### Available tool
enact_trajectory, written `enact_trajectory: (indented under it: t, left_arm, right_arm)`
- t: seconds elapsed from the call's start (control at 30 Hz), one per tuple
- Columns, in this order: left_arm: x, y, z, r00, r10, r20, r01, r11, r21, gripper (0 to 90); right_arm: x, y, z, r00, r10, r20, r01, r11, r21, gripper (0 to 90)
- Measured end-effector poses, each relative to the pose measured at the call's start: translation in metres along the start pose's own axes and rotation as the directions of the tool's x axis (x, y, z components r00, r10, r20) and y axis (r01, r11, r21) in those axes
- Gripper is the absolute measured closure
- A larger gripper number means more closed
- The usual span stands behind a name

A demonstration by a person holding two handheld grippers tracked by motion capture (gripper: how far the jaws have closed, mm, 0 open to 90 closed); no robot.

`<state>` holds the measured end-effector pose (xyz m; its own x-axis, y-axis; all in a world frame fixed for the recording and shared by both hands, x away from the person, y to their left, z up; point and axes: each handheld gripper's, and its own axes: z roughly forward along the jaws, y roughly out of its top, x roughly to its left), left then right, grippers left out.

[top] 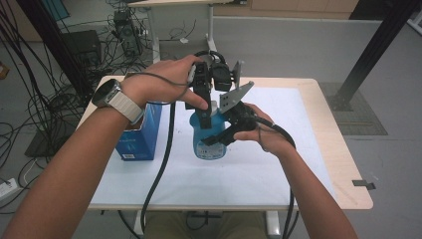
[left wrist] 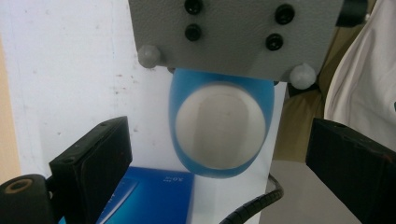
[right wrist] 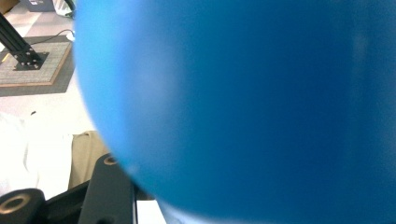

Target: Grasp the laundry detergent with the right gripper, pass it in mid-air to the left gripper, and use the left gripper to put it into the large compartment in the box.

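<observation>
A blue bottle (top: pixel 209 145) with a white cap (top: pixel 214 105) stands upright at the middle of the white-covered table (top: pixel 278 167). My right gripper (top: pixel 216 138) comes in from the right and is shut on the bottle's body; in the right gripper view the blue bottle (right wrist: pixel 257 102) sits hard against the camera, with one black finger (right wrist: pixel 109 191) beside it. My left gripper (top: pixel 204 113) points straight down over the cap. In the left gripper view the left gripper (left wrist: pixel 219 135) is open, its jaws wide on either side of the white cap (left wrist: pixel 219 126) below, apart from it.
A blue carton (top: pixel 142 134) stands left of the bottle, close under my left forearm, and the carton (left wrist: pixel 149 196) lies below the jaws. The right gripper's grey plate (left wrist: pixel 233 32) hangs close to the left gripper's camera. Black cables trail off the table's near edge.
</observation>
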<state>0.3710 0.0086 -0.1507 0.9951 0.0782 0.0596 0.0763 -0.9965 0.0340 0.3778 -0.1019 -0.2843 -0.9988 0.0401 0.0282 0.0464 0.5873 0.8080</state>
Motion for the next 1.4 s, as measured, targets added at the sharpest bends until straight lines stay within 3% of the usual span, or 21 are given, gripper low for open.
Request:
enact_trajectory:
  t: [0.6, 1.4]
  left_arm:
    - [0.0009, -0.0053, -0.0009, 0.9999, -0.015, -0.003, 0.015, 0.9995, -0.028, 8.0]
    - [0.0002, -0.0068, -0.0008, 0.9998, -0.016, -0.007, 0.016, 0.9995, -0.026, 8.2]
  right_arm:
    - [-0.0005, 0.0013, 0.0029, 1.0000, -0.005, -0.008, 0.005, 1.000, 0.006, 44.3]
    - [-0.0016, 0.0004, -0.0021, 1.0000, 0.007, 0.001, -0.007, 1.000, 0.002, 44.2]
